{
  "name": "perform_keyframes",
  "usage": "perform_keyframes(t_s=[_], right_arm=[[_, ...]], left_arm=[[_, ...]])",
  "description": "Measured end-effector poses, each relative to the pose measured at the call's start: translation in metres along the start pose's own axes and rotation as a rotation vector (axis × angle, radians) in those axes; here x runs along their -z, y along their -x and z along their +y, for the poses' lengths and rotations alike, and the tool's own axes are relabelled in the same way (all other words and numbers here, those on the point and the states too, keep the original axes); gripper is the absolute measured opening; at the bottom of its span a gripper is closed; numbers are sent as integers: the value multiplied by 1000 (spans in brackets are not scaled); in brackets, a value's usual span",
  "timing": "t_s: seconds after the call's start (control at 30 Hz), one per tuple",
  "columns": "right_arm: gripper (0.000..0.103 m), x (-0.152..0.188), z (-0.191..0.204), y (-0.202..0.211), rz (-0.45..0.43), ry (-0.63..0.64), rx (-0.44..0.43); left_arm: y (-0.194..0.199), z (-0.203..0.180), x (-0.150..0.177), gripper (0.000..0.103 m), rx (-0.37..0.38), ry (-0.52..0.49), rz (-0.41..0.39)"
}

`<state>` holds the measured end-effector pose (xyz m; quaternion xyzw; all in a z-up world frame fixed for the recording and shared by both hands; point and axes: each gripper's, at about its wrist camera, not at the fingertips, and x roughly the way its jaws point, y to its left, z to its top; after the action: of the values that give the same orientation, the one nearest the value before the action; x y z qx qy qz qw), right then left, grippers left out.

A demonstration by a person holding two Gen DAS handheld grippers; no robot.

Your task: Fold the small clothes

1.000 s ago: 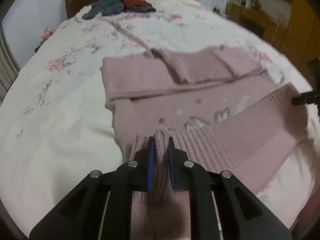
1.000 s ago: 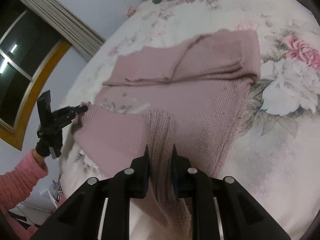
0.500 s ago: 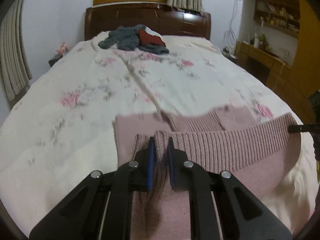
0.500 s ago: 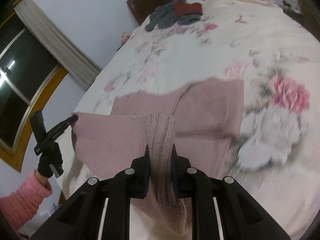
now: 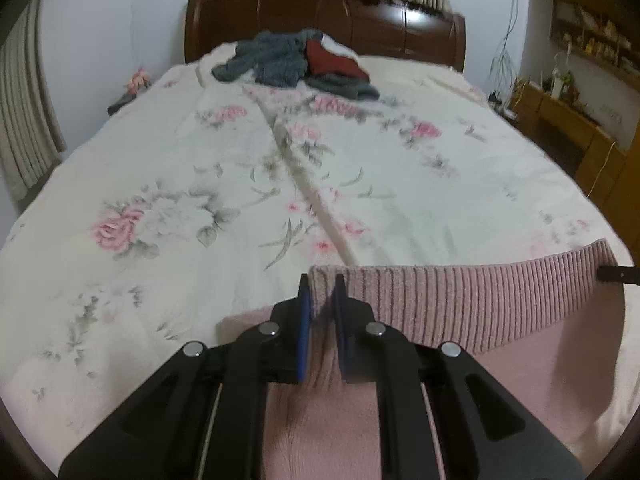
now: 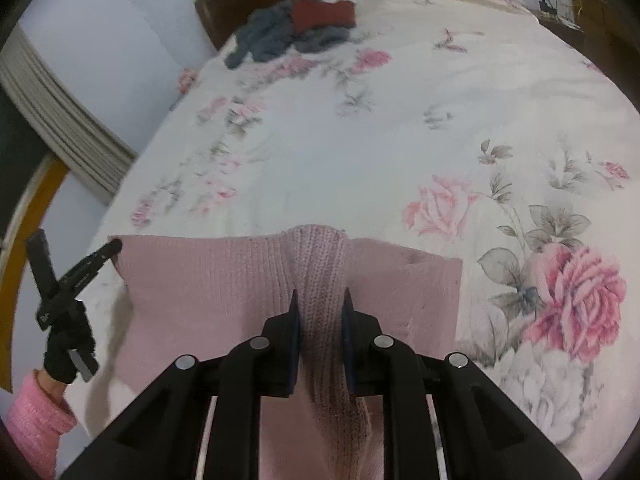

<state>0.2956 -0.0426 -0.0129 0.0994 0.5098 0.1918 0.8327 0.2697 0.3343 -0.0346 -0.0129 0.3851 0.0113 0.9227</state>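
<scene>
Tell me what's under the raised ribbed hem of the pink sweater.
More of the same pink sweater, folded beneath the ribbed hem, on the floral bedspread. Anything between the layers is covered.

There is one pink sweater (image 5: 460, 304) on one bed (image 5: 180, 168). Two grippers are here: one left gripper (image 5: 320, 312) and one right gripper (image 6: 320, 320). Far back on the bed sits one pile of clothes (image 5: 296, 64), with gray pieces and one red piece (image 5: 332, 62). One pink sleeve (image 6: 34, 416) shows.
</scene>
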Motion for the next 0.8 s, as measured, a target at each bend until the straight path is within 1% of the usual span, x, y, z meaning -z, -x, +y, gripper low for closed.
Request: perform_keyframes(t_s=[0.17,0.27,0.43,0.57,0.6,0.63,0.7,0.73,0.77,0.8], right_arm=[[17,0,-18,-42,50,-33,42],[17,2,-25,-59,75,-34,63],[18,3,-31,-74,89,-43,66],[19,6,-38,-80,93,-60,60],[20,7,-38,-79,92,-67,56],[24,8,-39,-77,91,-77,52],[27,9,-41,-68,78,-106,43],[32,10,-42,-62,66,-114,37],[33,14,-44,-50,47,-123,26],[35,17,-45,-42,37,-128,14]], left_arm=[[-48,5,9,9,-9,17,87],[-66,8,16,9,-24,14,115],[-83,12,24,10,-29,22,143],[-90,13,29,15,-31,27,162],[-90,15,29,16,-28,36,165],[-89,16,29,17,-24,46,164],[-81,21,28,27,-7,80,164],[-73,24,28,29,-1,98,156],[-61,26,28,33,4,101,127],[-49,26,29,43,6,93,97]])
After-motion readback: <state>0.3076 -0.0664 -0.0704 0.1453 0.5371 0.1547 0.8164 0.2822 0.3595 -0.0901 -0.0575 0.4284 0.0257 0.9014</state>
